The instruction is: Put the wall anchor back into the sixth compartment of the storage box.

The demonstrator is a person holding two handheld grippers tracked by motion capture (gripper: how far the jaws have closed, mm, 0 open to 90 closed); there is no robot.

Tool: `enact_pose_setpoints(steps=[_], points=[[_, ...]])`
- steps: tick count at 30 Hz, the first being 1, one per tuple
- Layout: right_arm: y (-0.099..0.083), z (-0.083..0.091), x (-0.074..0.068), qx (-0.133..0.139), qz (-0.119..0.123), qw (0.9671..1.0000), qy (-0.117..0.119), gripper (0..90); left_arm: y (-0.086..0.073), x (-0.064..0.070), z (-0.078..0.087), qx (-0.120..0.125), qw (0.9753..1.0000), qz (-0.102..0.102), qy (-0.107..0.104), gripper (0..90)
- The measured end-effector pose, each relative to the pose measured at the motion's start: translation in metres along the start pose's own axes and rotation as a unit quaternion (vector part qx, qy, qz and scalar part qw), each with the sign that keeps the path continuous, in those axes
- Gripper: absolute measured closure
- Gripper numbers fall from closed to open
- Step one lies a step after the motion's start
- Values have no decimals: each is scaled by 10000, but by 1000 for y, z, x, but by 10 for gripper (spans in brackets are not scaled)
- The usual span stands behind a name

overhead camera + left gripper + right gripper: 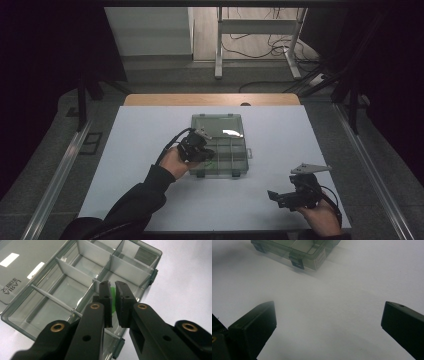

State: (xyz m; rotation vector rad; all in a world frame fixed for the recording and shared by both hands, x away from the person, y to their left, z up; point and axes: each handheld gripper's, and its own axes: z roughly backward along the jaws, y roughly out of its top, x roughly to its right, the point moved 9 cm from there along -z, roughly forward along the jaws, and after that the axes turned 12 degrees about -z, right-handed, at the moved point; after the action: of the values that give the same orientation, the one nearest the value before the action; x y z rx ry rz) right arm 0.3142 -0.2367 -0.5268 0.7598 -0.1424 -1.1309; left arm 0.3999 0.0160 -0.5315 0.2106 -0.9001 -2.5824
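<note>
Over the open box (220, 145) on the table (150, 130), our left gripper (113, 293) pinches a small green piece (113, 296), jaws nearly closed, above a near compartment; we judge a low, centred release best. Our right gripper (328, 322) waits near the table's edge, jaws wide, holding nothing

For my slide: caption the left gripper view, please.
Left tool pinches a small green piece above the open compartment box.

The word "LARIA" stands upside down beside small unreadable characters on the open lid (22, 262) of the organizer box (82, 272).
</note>
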Motion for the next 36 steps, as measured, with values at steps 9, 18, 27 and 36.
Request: enact_pose_setpoints(steps=[9,18,27,36], points=[[0,0,0,-17,10,10000,-3,0,-2,-4,-6,-28,10000,44,50,842],[0,0,0,-26,15,10000,2,0,-6,-4,-13,-83,9999,115,32,838],[-1,-1,0,-63,20,10000,2,0,-10,-4,-20,-96,9998,192,-31,833],[-1,-1,0,-65,4,10000,6,0,-10,-3,-19,-88,9997,204,-40,798]])
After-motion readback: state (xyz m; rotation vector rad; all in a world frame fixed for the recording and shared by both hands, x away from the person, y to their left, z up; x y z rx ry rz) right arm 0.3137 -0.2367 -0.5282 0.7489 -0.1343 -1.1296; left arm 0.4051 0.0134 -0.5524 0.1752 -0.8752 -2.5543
